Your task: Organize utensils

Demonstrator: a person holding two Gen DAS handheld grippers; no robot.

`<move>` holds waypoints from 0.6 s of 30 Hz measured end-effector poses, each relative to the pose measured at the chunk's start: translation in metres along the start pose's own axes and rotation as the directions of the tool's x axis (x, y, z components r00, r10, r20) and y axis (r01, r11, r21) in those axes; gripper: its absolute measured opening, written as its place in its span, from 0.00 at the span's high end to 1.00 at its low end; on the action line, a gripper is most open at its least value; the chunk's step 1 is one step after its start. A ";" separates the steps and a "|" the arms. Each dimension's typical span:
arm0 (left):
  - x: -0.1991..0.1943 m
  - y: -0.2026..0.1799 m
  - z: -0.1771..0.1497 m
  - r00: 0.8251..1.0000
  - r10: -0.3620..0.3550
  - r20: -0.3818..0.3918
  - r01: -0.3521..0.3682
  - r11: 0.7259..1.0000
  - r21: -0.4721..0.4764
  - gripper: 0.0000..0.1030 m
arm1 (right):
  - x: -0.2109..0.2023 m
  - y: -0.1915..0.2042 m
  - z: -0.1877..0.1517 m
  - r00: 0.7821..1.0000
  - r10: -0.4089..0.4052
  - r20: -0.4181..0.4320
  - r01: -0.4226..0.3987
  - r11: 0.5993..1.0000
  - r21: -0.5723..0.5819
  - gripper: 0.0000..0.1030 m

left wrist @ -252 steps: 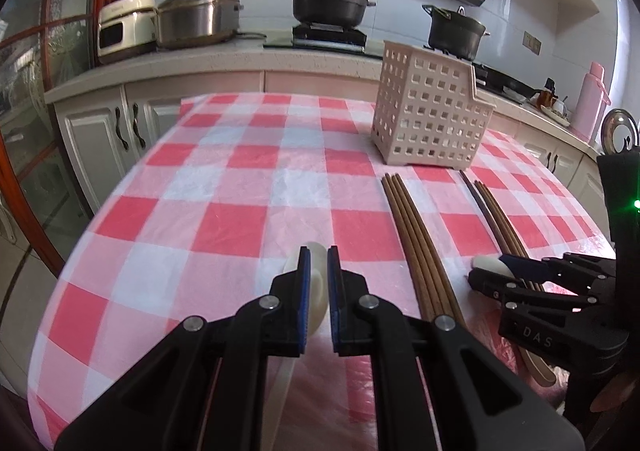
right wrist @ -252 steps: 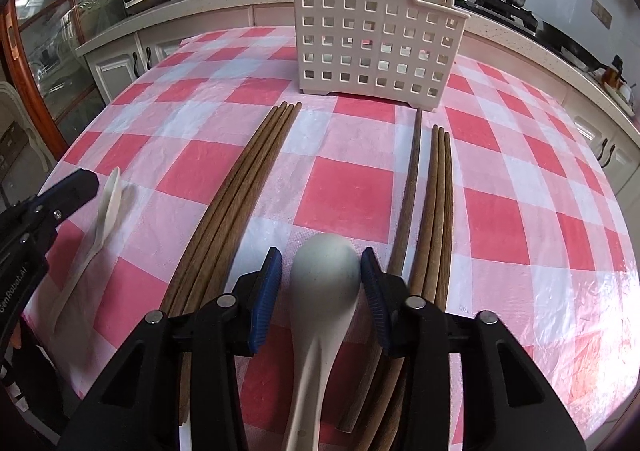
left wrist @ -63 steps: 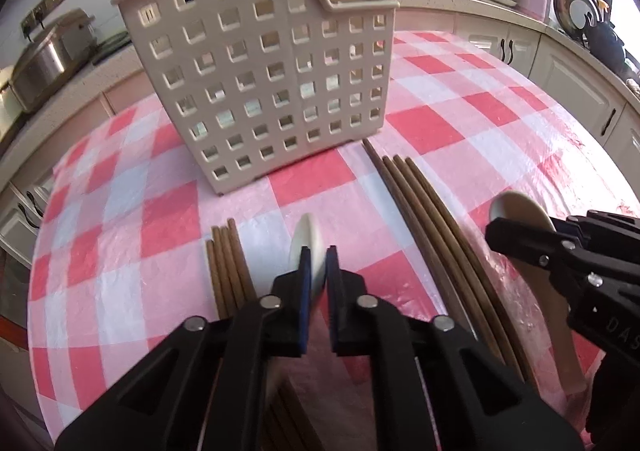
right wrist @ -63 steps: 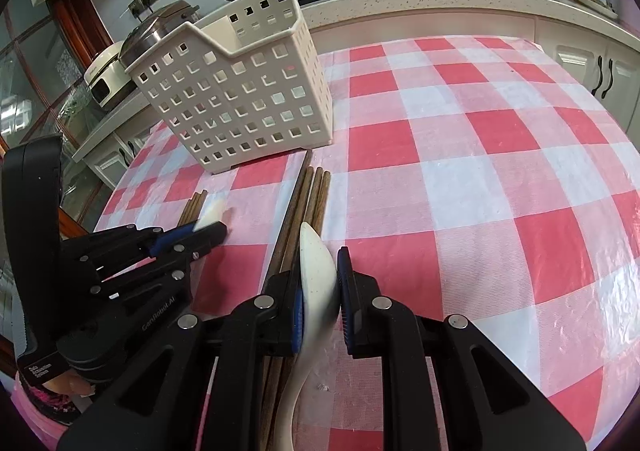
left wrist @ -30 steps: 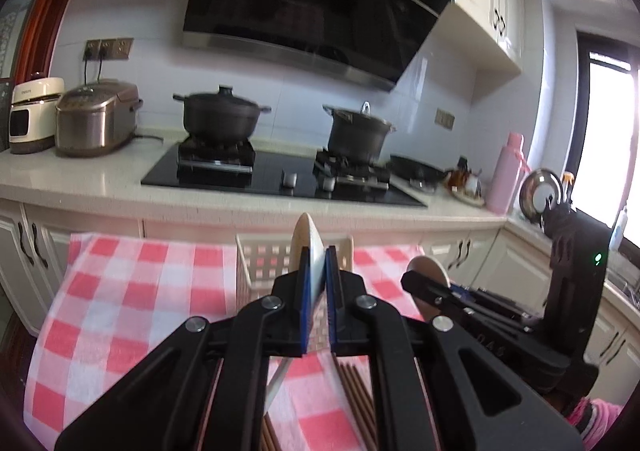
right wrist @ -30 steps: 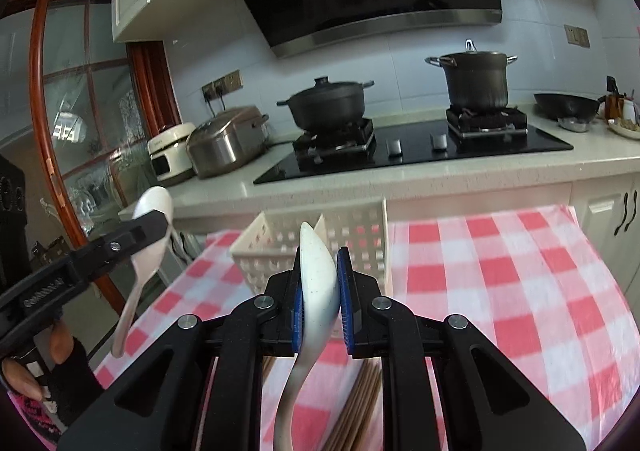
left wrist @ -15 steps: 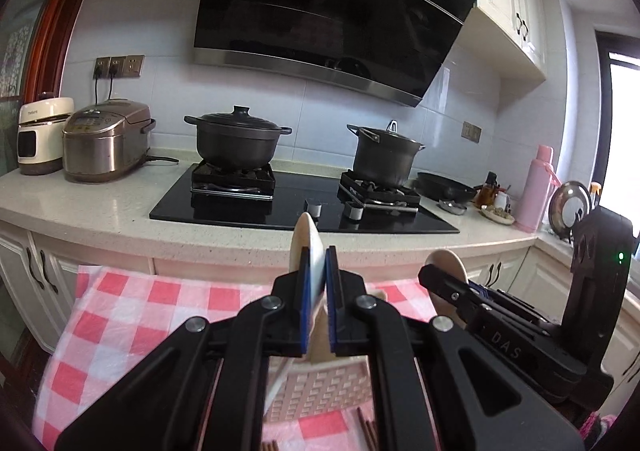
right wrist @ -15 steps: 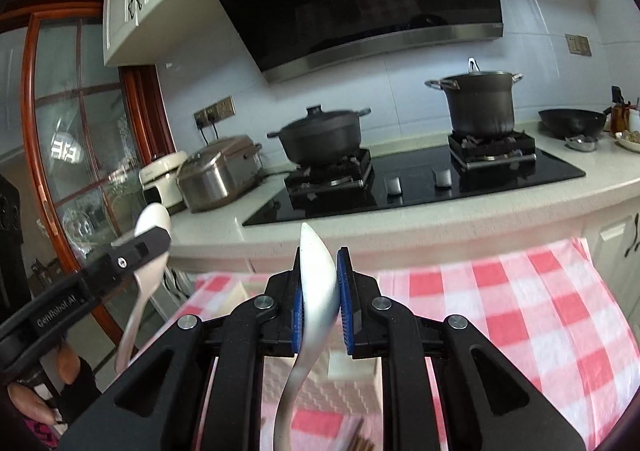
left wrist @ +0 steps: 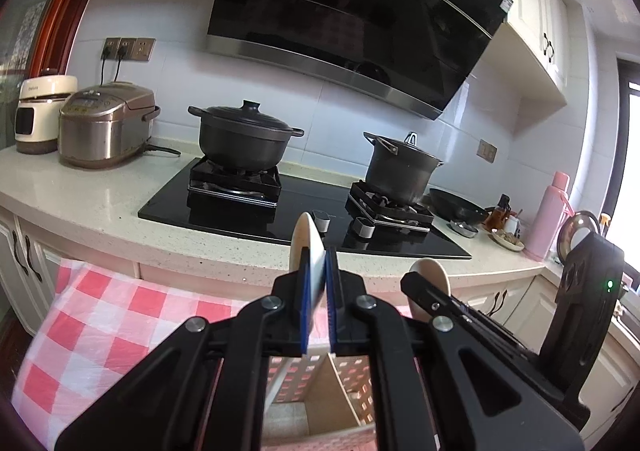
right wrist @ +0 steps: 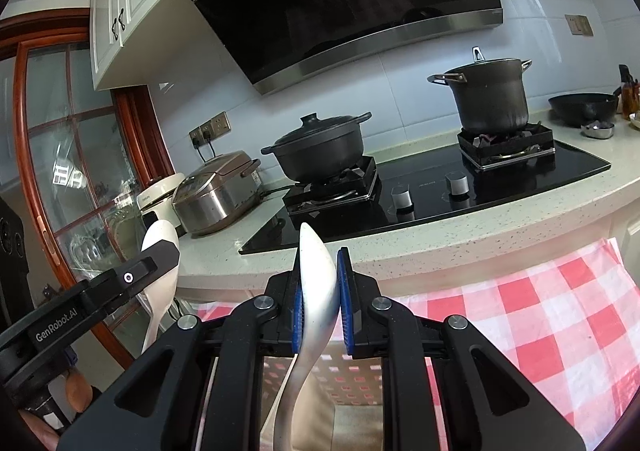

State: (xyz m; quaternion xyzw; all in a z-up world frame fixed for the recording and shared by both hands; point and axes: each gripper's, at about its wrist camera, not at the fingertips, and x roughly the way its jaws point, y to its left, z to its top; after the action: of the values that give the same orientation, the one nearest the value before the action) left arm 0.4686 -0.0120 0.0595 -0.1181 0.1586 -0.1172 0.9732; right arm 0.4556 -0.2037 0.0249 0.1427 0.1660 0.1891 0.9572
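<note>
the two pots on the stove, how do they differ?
The left pot is wide and low with a domed knob lid; the right pot is taller, narrower, with a loop-handled lid. The left one looks matte black, the right one greyer. Both sit lidded on burners.

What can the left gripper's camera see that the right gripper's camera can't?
Only the left wrist view shows the pink thermos at the counter's far end. Only the right wrist view shows the wood-framed glass door. Both show the two black pots, the rice cooker, the basket below, and each gripper, left and right, clamping a white spoon upright.
</note>
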 end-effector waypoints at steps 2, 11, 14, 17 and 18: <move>0.007 0.003 0.000 1.000 -0.001 -0.003 0.001 1.000 -0.009 0.94 | 0.004 0.000 0.000 1.000 0.000 0.002 0.000 1.000 -0.006 0.85; 0.026 0.005 -0.001 1.000 -0.021 -0.002 0.021 0.999 -0.027 0.94 | 0.015 -0.013 0.003 1.000 -0.001 0.013 0.001 0.999 0.038 0.85; 0.029 0.003 -0.002 1.000 -0.027 0.006 0.027 0.999 -0.025 0.94 | 0.019 -0.011 -0.002 1.000 0.000 0.004 0.000 1.000 0.029 0.85; 0.032 0.001 -0.004 1.000 -0.028 0.011 0.029 0.999 -0.027 0.93 | 0.024 -0.009 -0.005 1.000 -0.008 -0.003 0.008 1.000 0.022 0.85; 0.034 0.001 -0.005 1.000 -0.025 0.010 0.025 0.999 -0.027 0.93 | 0.025 -0.010 -0.006 1.000 -0.007 -0.006 0.007 1.000 0.028 0.85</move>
State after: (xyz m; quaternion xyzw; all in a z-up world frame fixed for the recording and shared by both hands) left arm 0.4983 -0.0213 0.0456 -0.1337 0.1538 -0.1265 0.9708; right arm 0.4785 -0.2013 0.0100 0.1550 0.1718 0.1839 0.9553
